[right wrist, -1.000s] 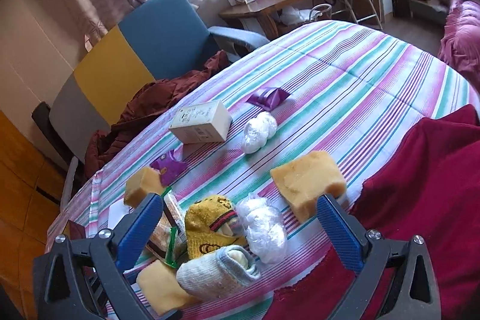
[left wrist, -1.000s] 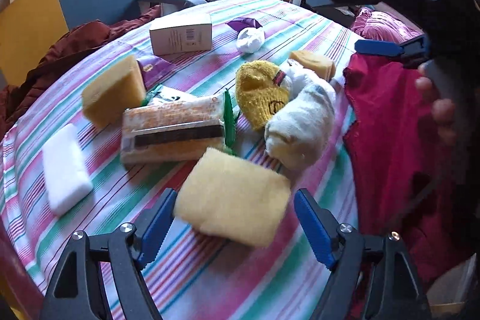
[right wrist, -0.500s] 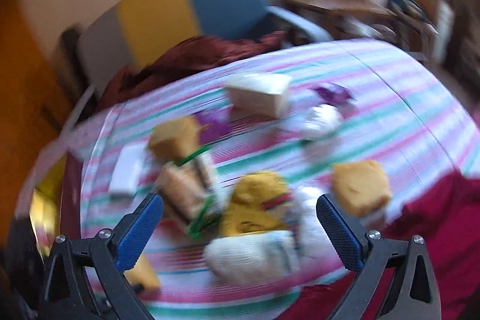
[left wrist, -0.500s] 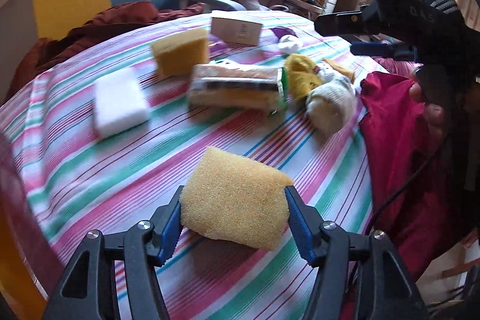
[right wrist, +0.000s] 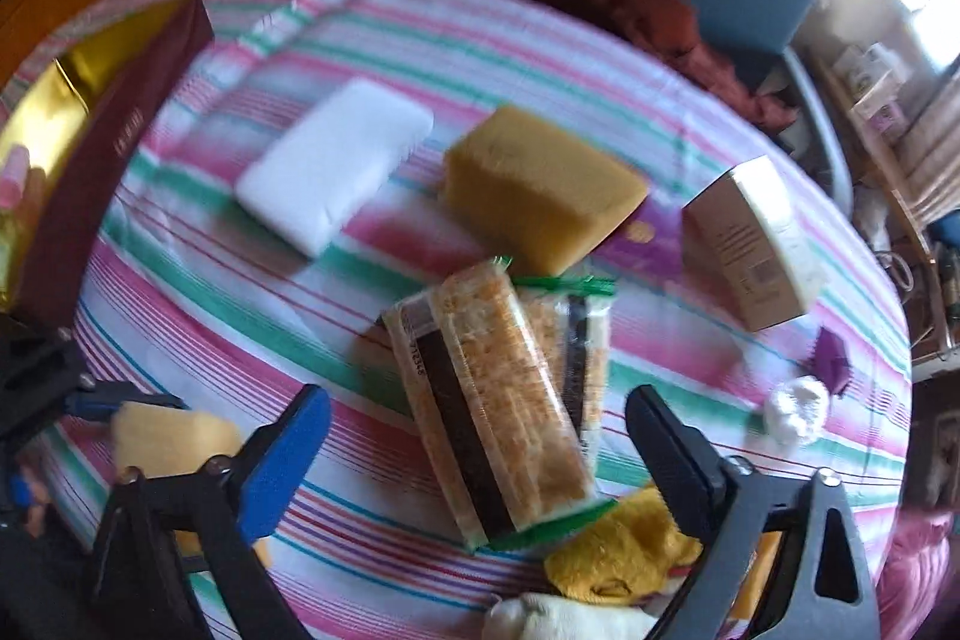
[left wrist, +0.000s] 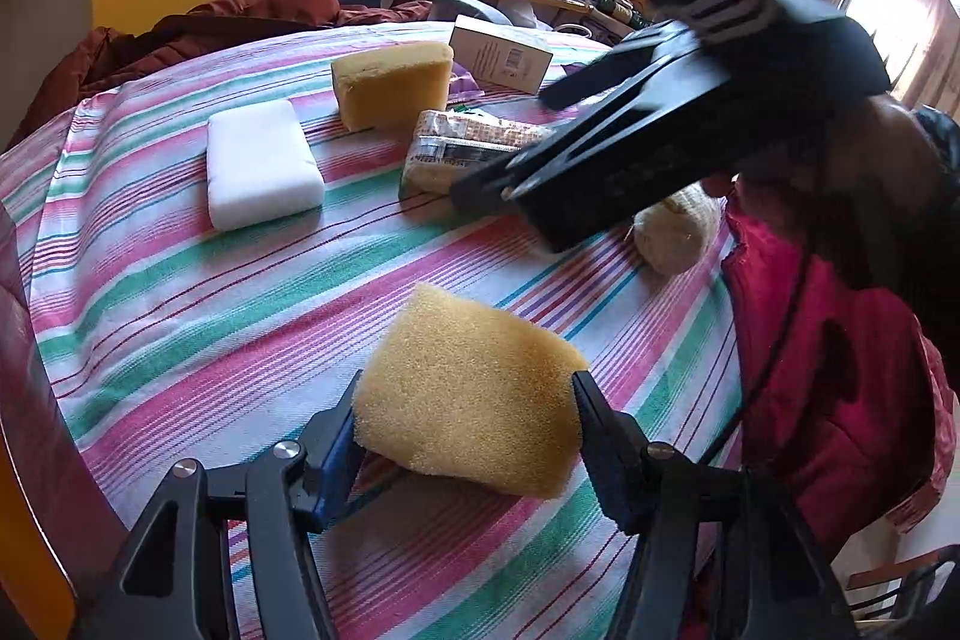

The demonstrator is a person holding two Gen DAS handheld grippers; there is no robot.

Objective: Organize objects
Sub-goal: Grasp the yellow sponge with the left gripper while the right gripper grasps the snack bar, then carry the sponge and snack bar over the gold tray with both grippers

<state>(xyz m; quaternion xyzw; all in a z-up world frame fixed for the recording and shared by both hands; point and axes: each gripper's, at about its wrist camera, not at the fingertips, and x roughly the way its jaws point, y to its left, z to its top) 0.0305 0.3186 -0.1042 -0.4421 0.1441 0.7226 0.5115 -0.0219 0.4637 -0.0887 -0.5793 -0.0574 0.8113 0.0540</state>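
The yellow sponge [left wrist: 474, 394] sits clamped between the blue pads of the left claw [left wrist: 465, 415], above the near edge of the striped bench [left wrist: 180, 292]; its lower edge hangs over its own shadow on the cloth. In the right wrist view the same sponge [right wrist: 174, 439] shows at the lower left, in that claw's pads.

Further along the bench lie a white block [left wrist: 261, 163], a second, larger yellow sponge [left wrist: 393, 82] just beyond it, and a wrapped pack of scouring pads [right wrist: 498, 412]. A small cardboard box [left wrist: 501, 52] stands behind these.

The right claw [right wrist: 477, 439] hovers over the wrapped pack with its jaws closing; the pack lies between them, though the pads are not pressing on it. A yellow sock [right wrist: 624, 550] and a white rolled sock [right wrist: 558, 616] lie beside the pack's near end, by the right finger. A dark red box [right wrist: 114, 142] stands at the far left edge of the bench
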